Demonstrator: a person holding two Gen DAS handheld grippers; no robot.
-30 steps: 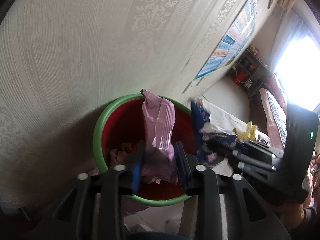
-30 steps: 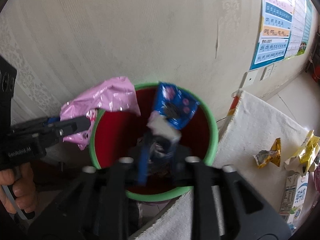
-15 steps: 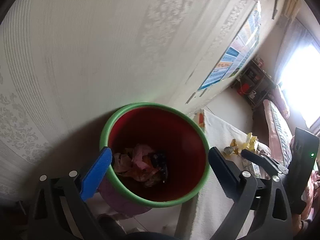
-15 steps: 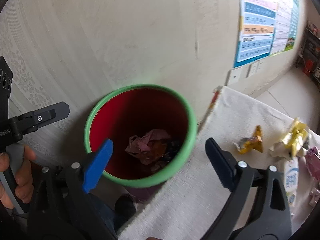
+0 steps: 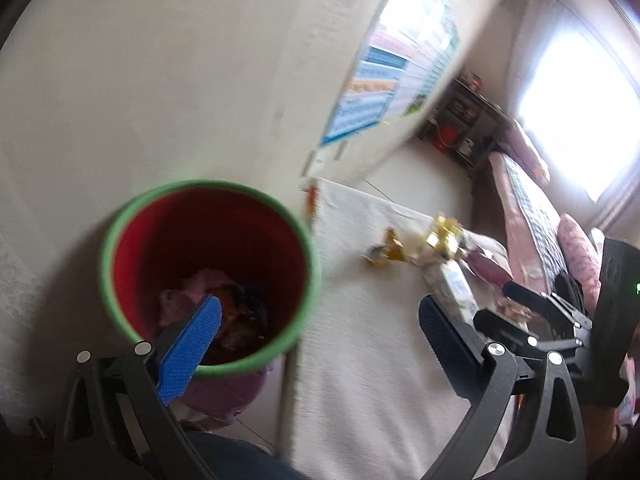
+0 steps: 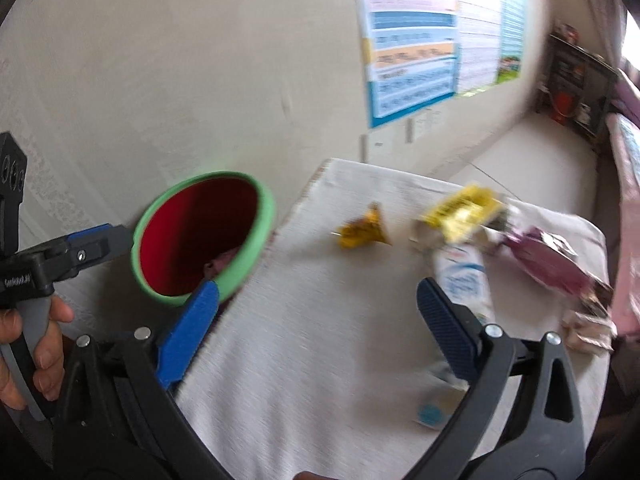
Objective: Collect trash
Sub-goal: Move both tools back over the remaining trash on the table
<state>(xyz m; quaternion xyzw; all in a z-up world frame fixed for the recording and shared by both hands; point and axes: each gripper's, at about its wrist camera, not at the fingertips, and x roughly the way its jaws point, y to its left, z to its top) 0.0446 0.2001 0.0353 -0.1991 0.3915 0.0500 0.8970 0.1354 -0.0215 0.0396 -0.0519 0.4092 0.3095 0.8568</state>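
A red bin with a green rim (image 5: 120, 224) (image 6: 264, 216) stands against the wall, left of a white-cloth table (image 5: 360, 360) (image 6: 320, 360). Pink and dark wrappers (image 5: 208, 284) lie in its bottom. My left gripper (image 5: 320, 340) is open and empty, between bin and table. My right gripper (image 6: 320, 320) is open and empty over the table. On the table lie a gold wrapper (image 6: 364, 232), a yellow wrapper (image 6: 460, 212), a white-blue milk carton (image 6: 464, 284) and a purple wrapper (image 6: 544, 260).
A patterned wall stands behind the bin, with a poster (image 6: 420, 40) on it. A shelf (image 6: 576, 80) and a bed with pink bedding (image 5: 532, 208) are at the far right. The other gripper shows in each view (image 5: 560, 320) (image 6: 60, 260).
Both grippers opened and dropped the pink and blue wrappers into the bin. Both have since swung right, toward the table.
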